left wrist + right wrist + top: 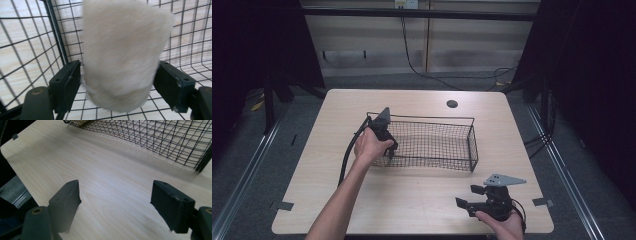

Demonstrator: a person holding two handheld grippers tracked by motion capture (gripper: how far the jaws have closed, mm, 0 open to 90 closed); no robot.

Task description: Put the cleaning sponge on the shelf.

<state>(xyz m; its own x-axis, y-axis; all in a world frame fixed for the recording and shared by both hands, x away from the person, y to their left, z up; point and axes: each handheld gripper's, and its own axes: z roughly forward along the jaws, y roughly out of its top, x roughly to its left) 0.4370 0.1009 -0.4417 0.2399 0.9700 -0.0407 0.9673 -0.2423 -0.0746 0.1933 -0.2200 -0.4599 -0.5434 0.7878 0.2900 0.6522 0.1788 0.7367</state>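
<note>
A cream, fuzzy, roughly cylindrical object (120,50) stands between the jaws of my left gripper (117,77). The jaws are spread wide on either side of it, and I cannot tell whether they touch it. This gripper (389,147) reaches down into the left end of a black wire basket (422,118), whose mesh (25,50) shows behind and below the object. My right gripper (468,196) rests low over the table near the front right edge. It is open, and its jaws (116,192) have only bare wood between them.
The basket (160,140) sits mid-table, its right end closest to my right gripper. A round cable hole (452,104) lies behind the basket. The light wooden table (422,200) has bare wood in front of the basket. Tape marks sit at the front corners.
</note>
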